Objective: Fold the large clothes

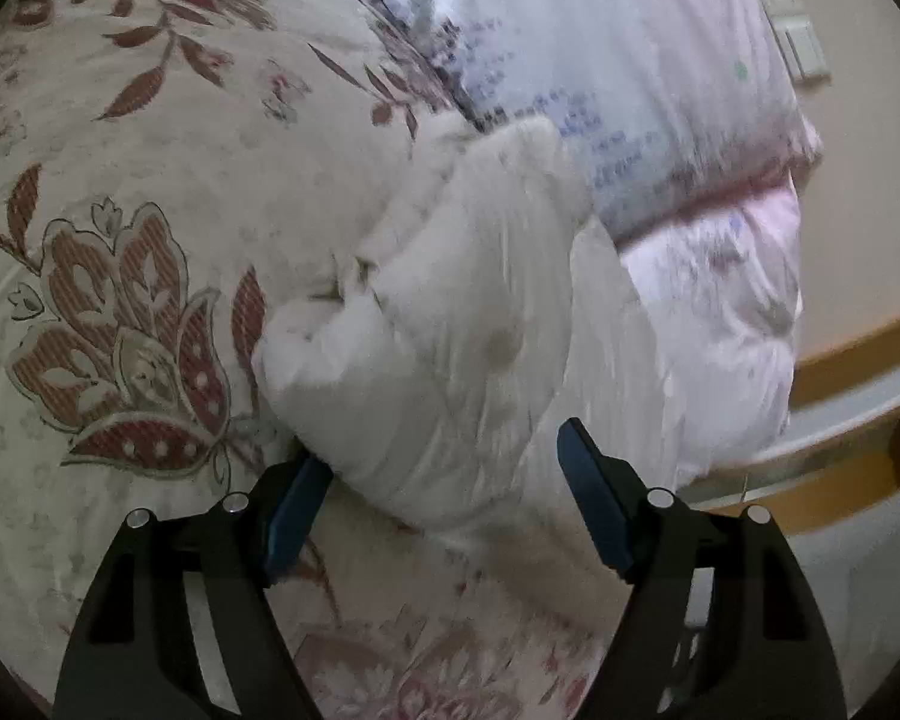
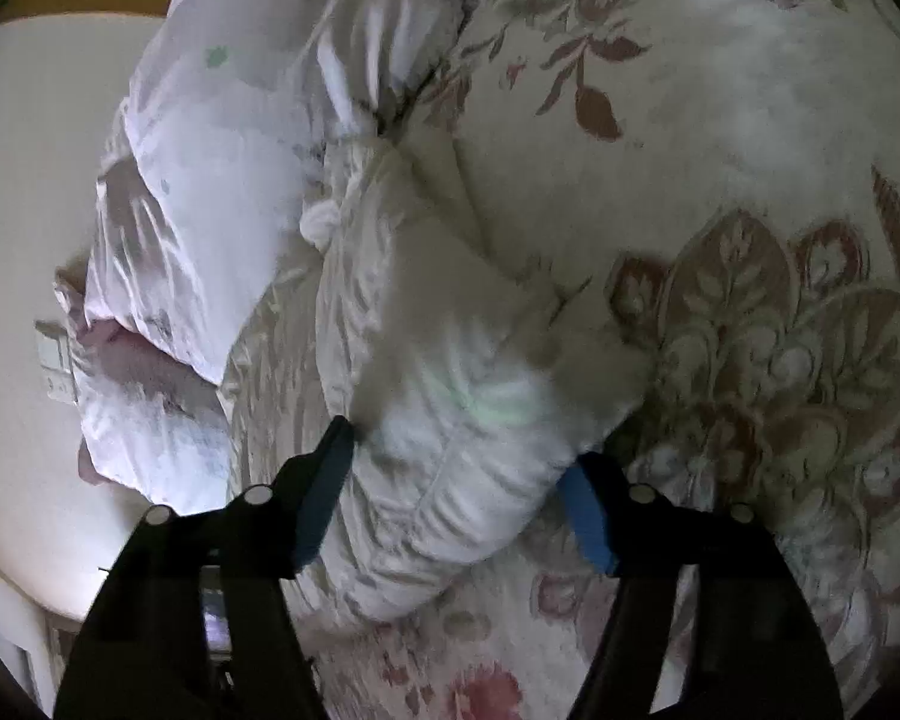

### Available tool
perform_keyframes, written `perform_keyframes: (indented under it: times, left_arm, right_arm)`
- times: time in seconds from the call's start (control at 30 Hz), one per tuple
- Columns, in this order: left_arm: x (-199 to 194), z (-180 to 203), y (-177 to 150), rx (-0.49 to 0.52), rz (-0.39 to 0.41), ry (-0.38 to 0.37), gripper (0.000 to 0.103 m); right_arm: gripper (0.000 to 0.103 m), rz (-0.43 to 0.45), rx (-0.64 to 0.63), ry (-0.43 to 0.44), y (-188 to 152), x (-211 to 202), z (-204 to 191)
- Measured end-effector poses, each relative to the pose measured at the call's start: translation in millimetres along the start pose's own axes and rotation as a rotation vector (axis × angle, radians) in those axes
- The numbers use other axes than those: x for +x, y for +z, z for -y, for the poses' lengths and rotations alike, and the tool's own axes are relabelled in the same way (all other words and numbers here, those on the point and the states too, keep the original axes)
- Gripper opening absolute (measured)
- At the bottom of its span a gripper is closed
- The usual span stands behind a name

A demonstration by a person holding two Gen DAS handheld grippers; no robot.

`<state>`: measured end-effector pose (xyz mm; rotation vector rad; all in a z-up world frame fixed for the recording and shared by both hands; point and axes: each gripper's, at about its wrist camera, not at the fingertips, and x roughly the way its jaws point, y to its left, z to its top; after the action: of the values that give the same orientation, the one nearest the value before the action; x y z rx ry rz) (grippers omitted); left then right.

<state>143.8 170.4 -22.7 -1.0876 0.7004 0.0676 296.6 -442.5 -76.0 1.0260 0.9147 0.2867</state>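
A white padded garment (image 1: 450,324) lies bunched in a thick roll on the floral bedspread (image 1: 150,192). My left gripper (image 1: 444,447) straddles its near end. The left pad (image 1: 297,498) is tucked at the roll's lower edge. The right pad (image 1: 591,492) stands over the cloth with its blue face bare, so the jaws are open. In the right wrist view the same garment (image 2: 438,360) bulges between the jaws of my right gripper (image 2: 459,444). Both pads (image 2: 324,492) press into its sides, shut on it.
A pile of pinkish-white bedding (image 1: 660,96) (image 2: 210,180) sits right behind the garment, touching it. The bedspread (image 2: 720,132) spreads wide on the other side. The bed's wooden edge (image 1: 858,360) and wall switches (image 1: 795,30) lie beyond the pile.
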Motion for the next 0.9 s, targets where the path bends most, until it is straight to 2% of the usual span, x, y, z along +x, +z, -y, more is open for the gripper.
perform_keyframes:
  times: [0.03, 0.1, 0.17, 0.2, 0.27, 0.33, 0.47, 0.6, 0.73, 0.9]
  left_arm:
    - [1, 0, 1, -0.016, 0.016, 0.0, 0.072]
    - [4, -4, 4, -0.05, 0.035, -0.006, 0.059]
    - [9, -9, 7, -0.082, 0.031, -0.026, 0.039]
    - [12, -13, 8, -0.104, 0.016, -0.053, 0.034]
    - [12, -14, 10, -0.11, 0.013, -0.073, 0.022]
    - [6, -11, 12, -0.084, 0.023, -0.086, 0.017]
    - [-15, -8, 19, -0.051, 0.057, -0.116, 0.014]
    - [-45, -14, 26, -0.025, 0.094, -0.111, 0.014]
    - [-80, -31, 26, -0.008, 0.125, -0.086, 0.014]
    - [-117, -66, 18, -0.042, 0.138, -0.066, 0.014]
  right_arm:
    - [0.062, 0.006, 0.0, 0.003, 1, 0, 0]
    - [0.052, 0.009, -0.005, 0.001, 4, 4, 1]
    - [0.037, 0.003, -0.01, 0.016, 4, 7, 2]
    - [0.031, 0.003, -0.015, 0.021, 3, 7, 2]
    - [0.025, 0.008, -0.041, 0.038, 1, 5, -2]
    - [0.022, 0.008, -0.06, 0.052, -1, 1, -8]
    - [0.02, -0.007, -0.105, 0.082, -8, -6, -22]
    - [0.02, -0.053, -0.156, 0.11, -23, -9, -35]
    - [0.02, -0.127, -0.24, 0.121, -51, -12, -47]
    - [0.02, -0.217, -0.338, 0.084, -90, -17, -46]
